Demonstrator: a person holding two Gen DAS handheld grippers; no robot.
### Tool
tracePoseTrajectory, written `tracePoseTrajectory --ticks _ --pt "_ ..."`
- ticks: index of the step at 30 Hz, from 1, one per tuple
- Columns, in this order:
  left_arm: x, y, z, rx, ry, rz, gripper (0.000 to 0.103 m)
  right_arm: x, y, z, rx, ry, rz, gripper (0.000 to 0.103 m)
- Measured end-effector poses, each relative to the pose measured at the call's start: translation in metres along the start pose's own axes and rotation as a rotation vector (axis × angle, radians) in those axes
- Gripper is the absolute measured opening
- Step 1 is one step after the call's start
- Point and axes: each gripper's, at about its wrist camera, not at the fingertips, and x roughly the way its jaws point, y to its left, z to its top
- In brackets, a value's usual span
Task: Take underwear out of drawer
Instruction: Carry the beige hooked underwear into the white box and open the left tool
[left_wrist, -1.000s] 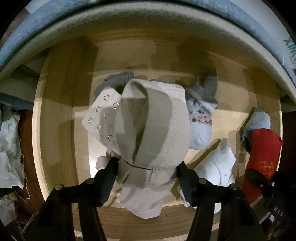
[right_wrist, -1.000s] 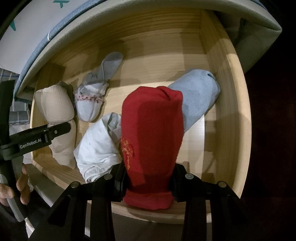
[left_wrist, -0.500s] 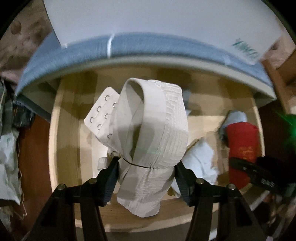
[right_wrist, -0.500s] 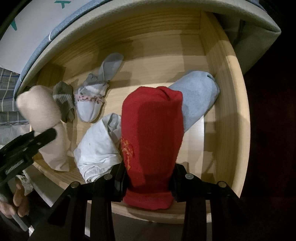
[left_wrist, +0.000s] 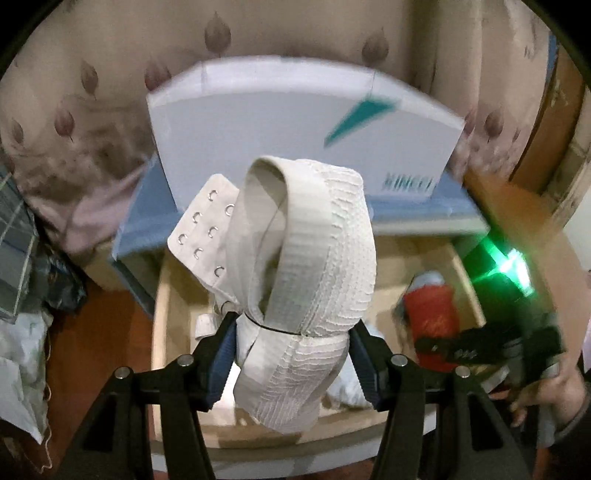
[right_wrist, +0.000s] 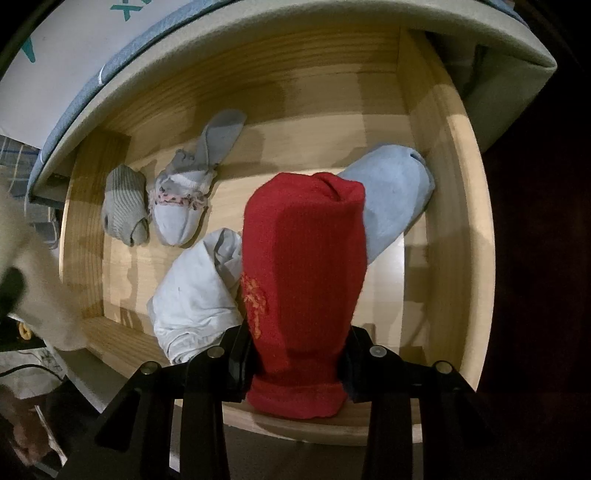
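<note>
My left gripper (left_wrist: 291, 332) is shut on a rolled beige bra (left_wrist: 306, 258) with a hook-and-eye flap. It holds the bra above the front of the open wooden drawer (left_wrist: 173, 314). In the right wrist view the bra (right_wrist: 33, 273) is a pale blur beyond the drawer's left wall. My right gripper (right_wrist: 295, 354) is shut on a red knitted roll (right_wrist: 303, 266), held low over the drawer's (right_wrist: 450, 221) front right part. In the left wrist view that gripper (left_wrist: 461, 350) and the red roll (left_wrist: 432, 310) appear at the right.
On the drawer floor lie a white folded garment (right_wrist: 195, 295), a light blue sock (right_wrist: 391, 199), a grey sock (right_wrist: 123, 206) and a white sock with floral trim (right_wrist: 181, 214). A white box (left_wrist: 295, 122) stands on the top above. Heaped cloth (left_wrist: 22, 350) lies left.
The left gripper has lifted the bra up and out of the drawer, tilting toward the box and curtain. A grey sock has come into sight where it lay. The right gripper stayed still.
</note>
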Motion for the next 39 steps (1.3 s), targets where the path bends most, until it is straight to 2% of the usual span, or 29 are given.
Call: tracePoseTrajectory --ticks 5,10,13,17,23,26,33,39 --pt "-0.054 0.011 0.033 0.001 -0.133 -0.020 0.059 -0.001 -0.001 -0.002 0.001 -0.005 0.000 0.035" --pt "-0.099 0.014 0.078 0.022 -0.275 -0.004 0.059 -0.003 -0.004 -0.003 0.005 -0.007 0.007 0.035" --pt "-0.118 0.017 0.108 0.029 -0.353 0.015 0.059 -0.004 -0.006 -0.002 0.005 -0.007 0.009 0.035" --pt "-0.124 0.024 0.141 0.027 -0.403 0.030 0.059 -0.004 -0.009 -0.002 0.010 -0.007 0.015 0.035" --pt "-0.100 0.027 0.179 0.056 -0.378 0.079 0.059 -0.007 -0.011 -0.003 0.012 -0.006 0.018 0.035" --pt "-0.075 0.030 0.193 0.060 -0.346 0.109 0.059 -0.009 -0.010 -0.003 0.013 -0.006 0.019 0.035" --pt "-0.020 0.039 0.205 0.020 -0.206 0.076 0.059 -0.008 -0.007 -0.002 0.015 0.001 0.024 0.035" --pt "0.008 0.038 0.205 0.011 -0.135 0.089 0.063 -0.007 -0.005 0.000 0.013 0.004 0.028 0.035"
